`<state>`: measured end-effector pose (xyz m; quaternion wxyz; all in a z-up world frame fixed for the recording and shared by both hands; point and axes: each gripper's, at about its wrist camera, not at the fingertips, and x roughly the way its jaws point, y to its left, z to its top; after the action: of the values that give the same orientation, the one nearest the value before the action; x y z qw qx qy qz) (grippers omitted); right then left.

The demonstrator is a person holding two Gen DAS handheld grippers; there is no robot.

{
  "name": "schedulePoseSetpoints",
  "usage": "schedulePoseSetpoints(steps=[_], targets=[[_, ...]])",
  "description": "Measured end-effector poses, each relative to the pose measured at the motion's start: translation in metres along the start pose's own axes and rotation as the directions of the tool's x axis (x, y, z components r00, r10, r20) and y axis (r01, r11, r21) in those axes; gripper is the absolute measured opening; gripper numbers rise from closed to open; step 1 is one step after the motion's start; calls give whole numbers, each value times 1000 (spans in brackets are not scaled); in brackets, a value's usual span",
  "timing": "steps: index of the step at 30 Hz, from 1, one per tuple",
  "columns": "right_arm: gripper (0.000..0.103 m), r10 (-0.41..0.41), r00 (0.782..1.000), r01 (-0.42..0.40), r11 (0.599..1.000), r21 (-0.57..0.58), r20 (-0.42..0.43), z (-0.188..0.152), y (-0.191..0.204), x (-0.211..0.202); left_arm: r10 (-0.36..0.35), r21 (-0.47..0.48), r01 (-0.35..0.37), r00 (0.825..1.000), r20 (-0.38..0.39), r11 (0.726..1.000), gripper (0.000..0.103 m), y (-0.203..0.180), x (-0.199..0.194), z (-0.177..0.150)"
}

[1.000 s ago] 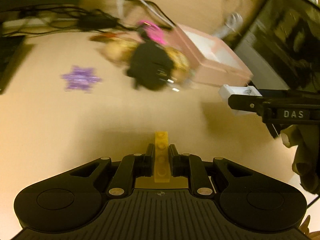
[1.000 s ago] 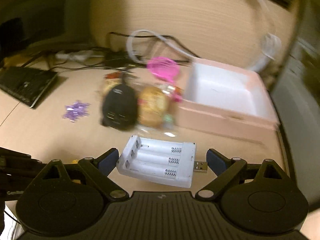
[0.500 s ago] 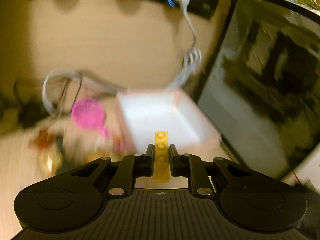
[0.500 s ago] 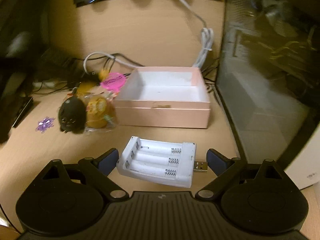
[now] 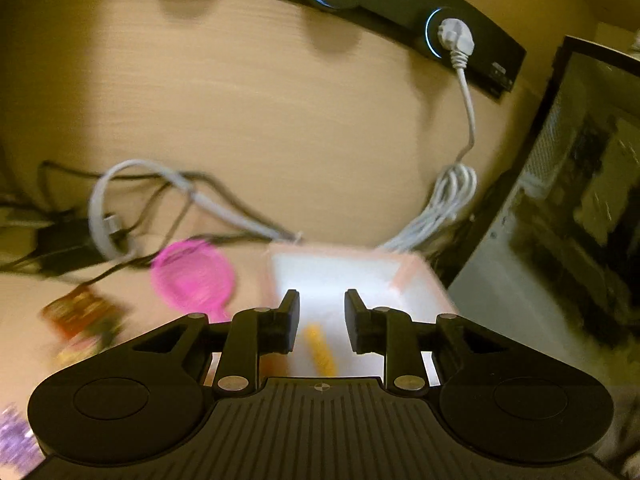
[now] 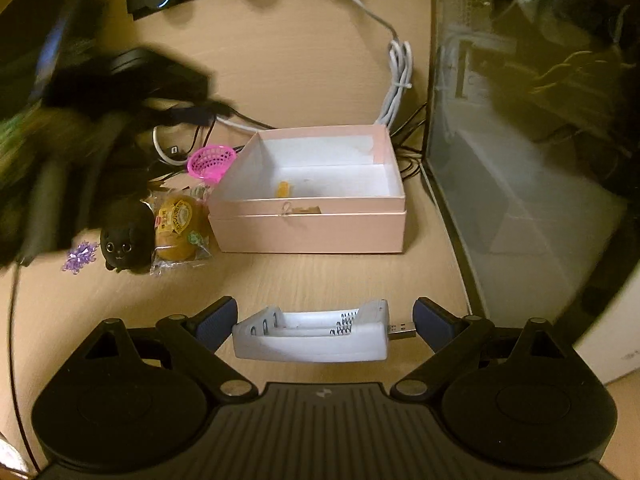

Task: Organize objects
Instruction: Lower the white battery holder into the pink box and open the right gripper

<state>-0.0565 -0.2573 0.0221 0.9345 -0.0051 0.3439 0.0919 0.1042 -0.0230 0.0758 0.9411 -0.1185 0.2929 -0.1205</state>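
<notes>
Our left tongs [image 5: 322, 312] have just been opening above the pink box [image 6: 320, 232], nothing between them; the yellow brick [image 6: 284, 189] lies inside. Lower centre, our right tongs [image 6: 325, 318] pinch the battery charger [image 6: 312, 338] lengthwise, probably boxed next.

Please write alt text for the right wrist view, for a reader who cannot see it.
The right hand-held gripper holds a white battery charger above the wooden desk, facing an open pink box with a small yellow brick inside. A black plush toy and wrapped bun lie left of the box.
</notes>
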Motion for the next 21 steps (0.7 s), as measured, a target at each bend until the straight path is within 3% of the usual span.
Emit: schedulePoseSetpoints(steps=[5, 9, 11, 13, 16, 21], targets=[[94, -1, 996, 9, 996, -84, 91, 41, 11, 16, 67, 59, -63, 996, -61, 996, 27, 18, -67, -59], [95, -28, 977, 58, 989, -139, 213, 104, 21, 45, 149, 51, -142, 970, -194, 989, 27, 35, -90, -103], [103, -40, 978, 68, 989, -131, 205, 130, 23, 65, 191, 38, -187, 953, -236, 982, 27, 45, -97, -115], [103, -62, 984, 79, 992, -97, 164, 144, 24, 82, 216, 21, -217, 945, -245, 976, 27, 56, -106, -121], [103, -14, 994, 19, 999, -44, 108, 131, 28, 82, 246, 0, -253, 940, -235, 968, 27, 69, -116, -123], [103, 22, 1000, -23, 996, -81, -12, 65, 48, 74, 307, -44, -324, 925, -222, 945, 27, 88, -117, -117]])
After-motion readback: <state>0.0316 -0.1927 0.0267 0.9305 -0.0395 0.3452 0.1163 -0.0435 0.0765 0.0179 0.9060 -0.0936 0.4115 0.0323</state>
